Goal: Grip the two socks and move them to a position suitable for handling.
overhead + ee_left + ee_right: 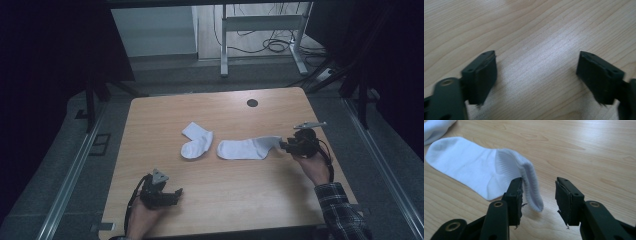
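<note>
**Soft white sock at the right gripper, cuff between parted jaws**

The flat sock lies stretched out near the middle of the bench, toe toward the second, folded sock just beside it on the left. Its ribbed cuff stands up off the wood and curls over, resting against one jaw of the right gripper. That gripper's jaws stand partly apart; one side of the cuff touches a pad, the other pad is clear of it, so nothing is clamped.

The left gripper hovers low over bare wood near the front edge of the bench, jaws wide and empty, well apart from both socks.

The sock looks light, limp and thin: it will fold, drag and sag from whatever point is pinched, and it will not break. The knit should give the pads plenty of friction. The ribbed cuff is likely the best hold, being the thickest part and already raised. A pinch on the flat foot risks scraping the wood and catching only one layer.
</note>
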`<state>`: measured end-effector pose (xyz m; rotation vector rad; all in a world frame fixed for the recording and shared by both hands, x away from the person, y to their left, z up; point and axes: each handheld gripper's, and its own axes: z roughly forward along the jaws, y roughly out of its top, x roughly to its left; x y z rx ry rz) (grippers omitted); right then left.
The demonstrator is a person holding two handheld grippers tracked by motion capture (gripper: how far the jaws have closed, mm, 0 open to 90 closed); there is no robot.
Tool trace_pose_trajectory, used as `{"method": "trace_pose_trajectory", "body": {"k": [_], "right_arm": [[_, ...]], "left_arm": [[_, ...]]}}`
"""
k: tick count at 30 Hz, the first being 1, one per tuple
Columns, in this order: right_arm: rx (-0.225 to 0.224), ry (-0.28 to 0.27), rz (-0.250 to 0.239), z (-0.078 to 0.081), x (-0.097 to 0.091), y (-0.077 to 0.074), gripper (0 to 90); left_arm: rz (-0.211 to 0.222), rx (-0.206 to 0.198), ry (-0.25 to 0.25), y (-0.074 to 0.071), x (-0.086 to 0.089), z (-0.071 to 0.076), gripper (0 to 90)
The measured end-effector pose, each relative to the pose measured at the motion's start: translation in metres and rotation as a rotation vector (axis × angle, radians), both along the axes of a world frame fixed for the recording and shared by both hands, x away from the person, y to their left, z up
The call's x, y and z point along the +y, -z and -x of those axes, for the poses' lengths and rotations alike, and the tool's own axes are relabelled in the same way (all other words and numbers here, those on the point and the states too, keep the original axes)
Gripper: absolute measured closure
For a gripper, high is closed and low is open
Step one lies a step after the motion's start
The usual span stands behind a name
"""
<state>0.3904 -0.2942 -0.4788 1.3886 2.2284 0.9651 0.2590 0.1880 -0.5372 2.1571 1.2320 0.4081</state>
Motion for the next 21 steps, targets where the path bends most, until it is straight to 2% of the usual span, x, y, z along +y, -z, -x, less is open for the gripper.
{"method": "trace_pose_trajectory", "body": {"k": [4,7,11,21], "right_arm": [[-0.015,0.011,-0.005,-0.001,-0.007,0.0,56.9],[-0.022,0.013,-0.009,-0.002,-0.009,0.001,56.3],[-0.038,0.008,-0.01,-0.003,-0.009,0.002,55.0],[-0.061,0.005,-0.001,-0.02,-0.003,-0.006,52.7]], "left_arm": [[0.014,-0.013,0.0,-0.005,-0.006,-0.004,20.6],[0.034,-0.02,0.024,-0.01,-0.012,-0.009,18.7],[0.026,-0.046,0.04,-0.015,-0.021,-0.013,18.9],[0.047,-0.062,0.074,-0.02,-0.041,-0.024,19.0]]}}
